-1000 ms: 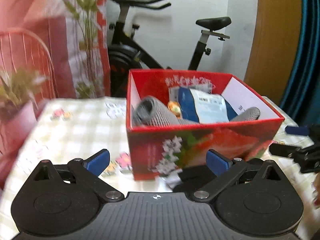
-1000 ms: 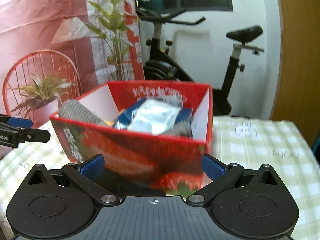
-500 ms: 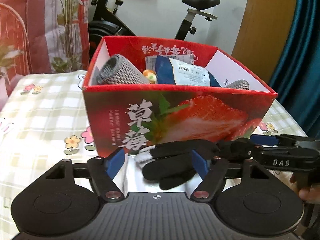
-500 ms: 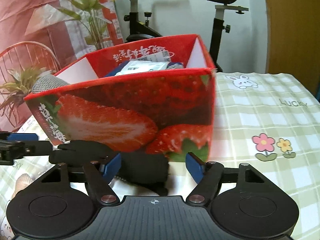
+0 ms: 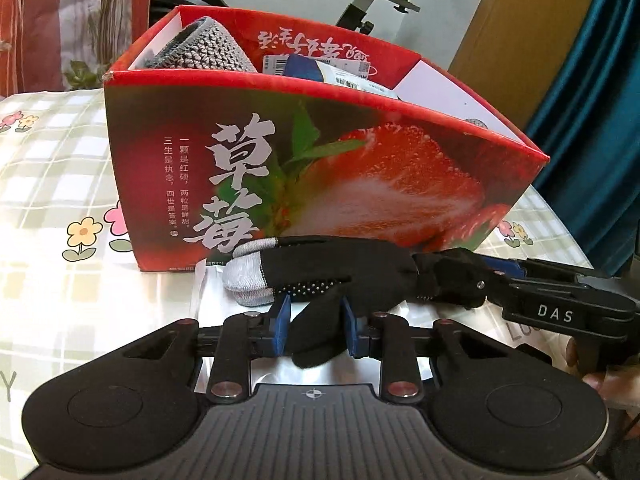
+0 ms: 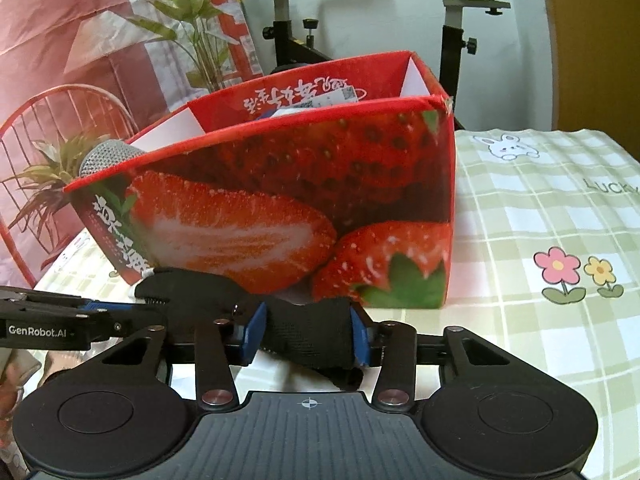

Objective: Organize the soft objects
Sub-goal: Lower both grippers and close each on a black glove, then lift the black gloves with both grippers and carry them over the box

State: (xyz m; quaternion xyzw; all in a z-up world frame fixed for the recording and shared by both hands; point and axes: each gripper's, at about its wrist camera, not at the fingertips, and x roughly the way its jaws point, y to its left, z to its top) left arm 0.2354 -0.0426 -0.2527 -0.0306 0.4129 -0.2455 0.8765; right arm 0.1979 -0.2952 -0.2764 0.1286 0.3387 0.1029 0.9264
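Both grippers, jaws just closing, pinch one black glove [image 5: 340, 276] before the strawberry box [image 5: 320, 184]: left gripper [image 5: 314, 330] its thumb, right gripper [image 6: 306, 336] its cuff; only the left view shows grey fingertips [image 5: 248, 276]. Checked tablecloth [image 6: 540, 208], exercise bike [image 6: 460, 20] behind.

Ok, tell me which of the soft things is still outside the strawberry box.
The black glove with grey fingertips: it lies on the table in front of the box, while the grey knitted roll sits inside it.

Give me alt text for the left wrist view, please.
The left claw is shut on a finger of a black knit glove with grey fingertips, lying before a red strawberry-printed cardboard box. The right claw grips the glove's cuff end.
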